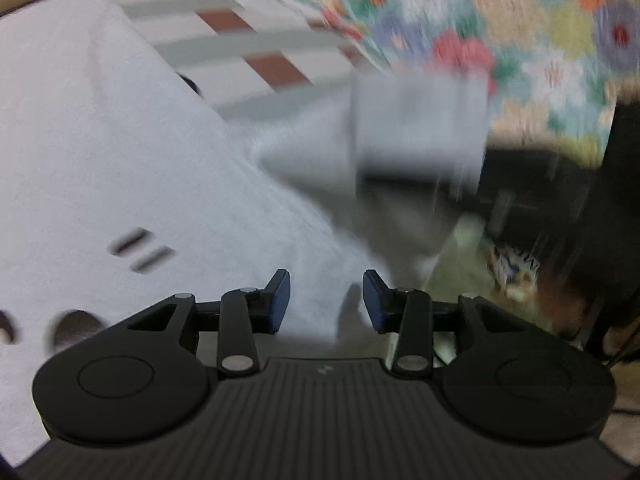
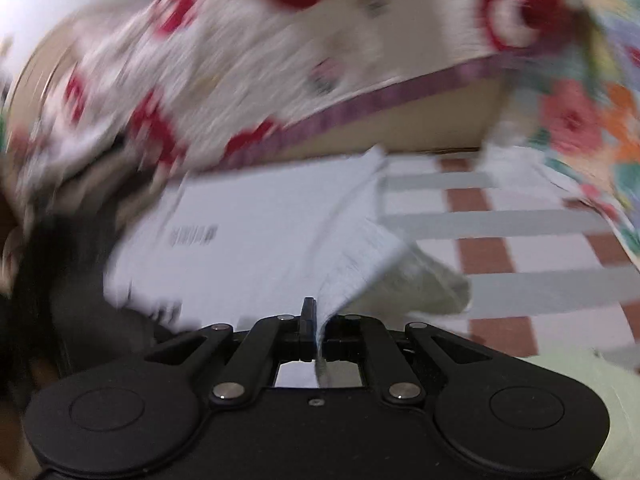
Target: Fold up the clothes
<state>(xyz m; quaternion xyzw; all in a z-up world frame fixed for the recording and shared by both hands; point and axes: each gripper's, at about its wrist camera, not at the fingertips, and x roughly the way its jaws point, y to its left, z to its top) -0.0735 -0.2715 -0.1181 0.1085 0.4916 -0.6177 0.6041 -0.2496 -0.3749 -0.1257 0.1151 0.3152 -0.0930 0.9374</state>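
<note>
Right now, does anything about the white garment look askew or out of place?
Yes. The white garment is not flat: the right gripper pinches one edge and lifts it into a raised fold. In the left wrist view the cloth hangs past the left gripper, whose jaws are open and hold nothing.

Checked cloth surface (image 2: 520, 216), white-grey-brown; white garment (image 1: 100, 152) spread directly on it, floral fabric (image 1: 500, 32) alongside.
</note>
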